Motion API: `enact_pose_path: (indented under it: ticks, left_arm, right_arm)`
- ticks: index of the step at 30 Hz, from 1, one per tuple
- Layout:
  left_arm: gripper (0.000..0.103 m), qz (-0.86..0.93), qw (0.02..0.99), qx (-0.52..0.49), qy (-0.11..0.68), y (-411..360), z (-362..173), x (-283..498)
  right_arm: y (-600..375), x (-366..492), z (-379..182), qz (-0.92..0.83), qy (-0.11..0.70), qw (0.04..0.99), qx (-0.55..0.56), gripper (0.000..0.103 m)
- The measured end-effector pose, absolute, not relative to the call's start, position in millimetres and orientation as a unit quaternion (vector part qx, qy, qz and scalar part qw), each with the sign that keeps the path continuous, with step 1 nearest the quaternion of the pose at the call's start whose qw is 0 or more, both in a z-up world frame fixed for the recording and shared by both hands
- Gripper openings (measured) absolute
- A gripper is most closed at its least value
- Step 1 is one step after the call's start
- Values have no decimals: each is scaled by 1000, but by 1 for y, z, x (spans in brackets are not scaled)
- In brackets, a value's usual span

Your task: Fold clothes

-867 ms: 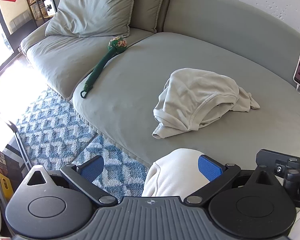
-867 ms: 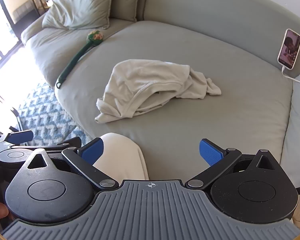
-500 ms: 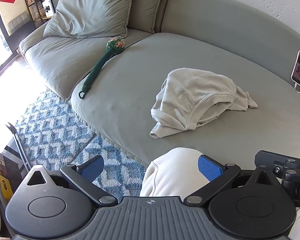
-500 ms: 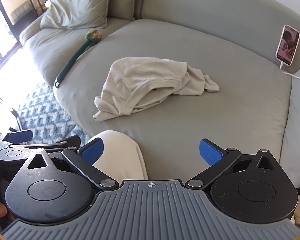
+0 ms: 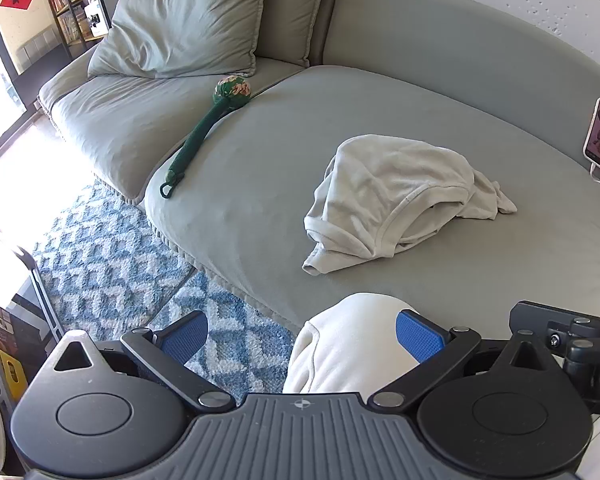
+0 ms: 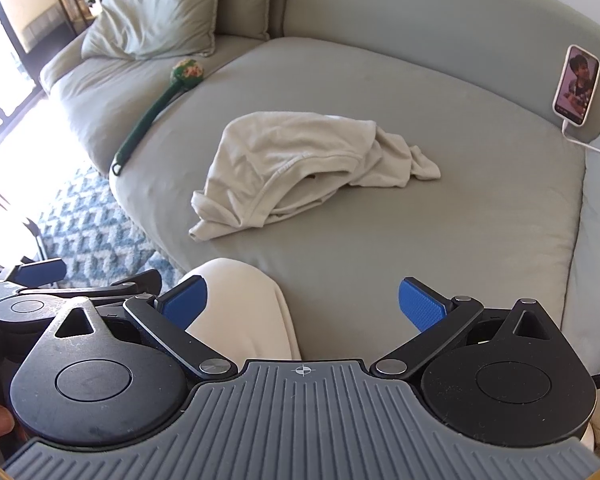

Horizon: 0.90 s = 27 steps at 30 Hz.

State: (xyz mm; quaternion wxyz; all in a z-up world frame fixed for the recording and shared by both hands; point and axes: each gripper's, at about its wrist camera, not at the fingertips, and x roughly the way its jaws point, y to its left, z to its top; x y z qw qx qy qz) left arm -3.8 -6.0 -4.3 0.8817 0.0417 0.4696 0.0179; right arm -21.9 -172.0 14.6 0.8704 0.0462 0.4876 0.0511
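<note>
A crumpled off-white garment (image 5: 396, 204) lies in a heap on the grey sofa seat (image 5: 260, 184); it also shows in the right wrist view (image 6: 300, 168). My left gripper (image 5: 302, 332) is open and empty, held well short of the garment over the seat's front edge. My right gripper (image 6: 302, 300) is open and empty, also short of the garment. A cream-clad knee (image 5: 352, 352) sits between the left fingers, not gripped, and shows in the right wrist view (image 6: 240, 308).
A green padded stick with a floral head (image 5: 204, 128) lies at the seat's left edge. A phone (image 6: 576, 84) on a white cable leans on the backrest at right. Pillows (image 5: 188, 28) stand at back left. A blue patterned rug (image 5: 112, 256) covers the floor.
Both grippers have shifted slightly, so the garment sits a little lower and closer in both views. Both stay open and nothing on the sofa has moved.
</note>
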Motion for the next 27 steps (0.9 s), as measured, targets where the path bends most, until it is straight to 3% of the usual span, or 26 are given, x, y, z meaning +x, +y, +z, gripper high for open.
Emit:
enact_pose_path:
  ticks: [27]
  left_arm:
    - [102, 17, 881, 47, 470, -5, -1, -6]
  right_arm:
    - [-174, -23, 12, 49, 488, 870, 51, 101]
